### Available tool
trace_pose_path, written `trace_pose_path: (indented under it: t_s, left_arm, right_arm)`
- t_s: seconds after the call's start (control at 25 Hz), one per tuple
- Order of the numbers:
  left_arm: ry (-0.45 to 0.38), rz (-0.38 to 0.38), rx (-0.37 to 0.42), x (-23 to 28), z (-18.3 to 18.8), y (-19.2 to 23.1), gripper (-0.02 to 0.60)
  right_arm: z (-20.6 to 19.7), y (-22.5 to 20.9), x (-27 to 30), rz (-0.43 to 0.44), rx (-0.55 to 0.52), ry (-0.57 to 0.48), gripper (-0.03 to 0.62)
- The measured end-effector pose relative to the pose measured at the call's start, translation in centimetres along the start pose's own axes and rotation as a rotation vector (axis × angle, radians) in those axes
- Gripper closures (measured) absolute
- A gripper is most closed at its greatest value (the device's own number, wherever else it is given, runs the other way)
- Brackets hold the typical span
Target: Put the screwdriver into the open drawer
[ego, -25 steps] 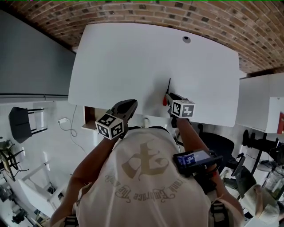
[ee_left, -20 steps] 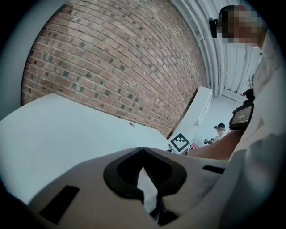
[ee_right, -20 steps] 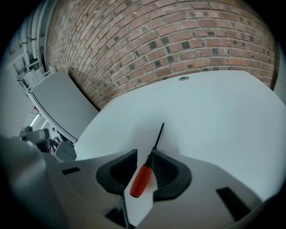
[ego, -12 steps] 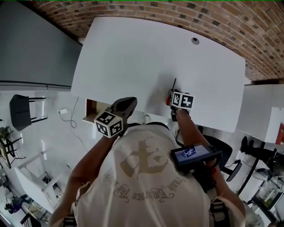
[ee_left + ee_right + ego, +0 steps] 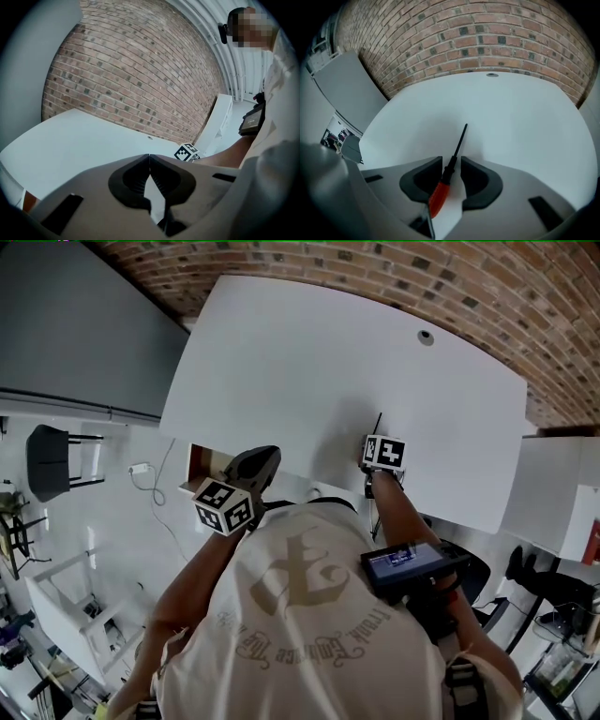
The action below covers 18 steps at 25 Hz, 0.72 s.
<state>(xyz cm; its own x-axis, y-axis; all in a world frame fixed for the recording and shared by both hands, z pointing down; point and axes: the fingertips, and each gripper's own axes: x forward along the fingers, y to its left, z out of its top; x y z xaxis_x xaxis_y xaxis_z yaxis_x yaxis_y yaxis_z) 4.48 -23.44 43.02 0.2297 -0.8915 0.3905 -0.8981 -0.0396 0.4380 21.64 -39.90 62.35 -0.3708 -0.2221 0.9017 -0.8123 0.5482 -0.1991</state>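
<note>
The right hand-held gripper (image 5: 451, 160) is straddling the screwdriver (image 5: 446, 180), jaws wide open, not pinching. It's lying on the tabletop (image 5: 511, 117), handle nearest, shaft pointing ahead. The left hand-held gripper (image 5: 149, 157) is sitting closed, farther off.

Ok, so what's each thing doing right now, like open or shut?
screwdriver: lying flat on the table, not held.
right claw: open, one jaw on each side of the screwdriver.
left claw: shut, empty.
drawer: open.
</note>
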Motion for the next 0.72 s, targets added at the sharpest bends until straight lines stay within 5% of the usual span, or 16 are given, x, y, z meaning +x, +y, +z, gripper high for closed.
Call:
trace_pose_path:
  t_s: [0.32, 0.72]
  left_arm:
    - [-0.018, 0.017, -0.016, -1.3, -0.3, 0.6, 0.560]
    - [0.010, -0.011, -0.046, -2.0, -1.3, 0.8, 0.560]
  right_arm:
    - [-0.2, 0.1, 0.0, 0.038, 0.072, -0.009, 0.522]
    - [0.1, 1.7, -1.7, 0.166, 0.111, -0.100, 0.526]
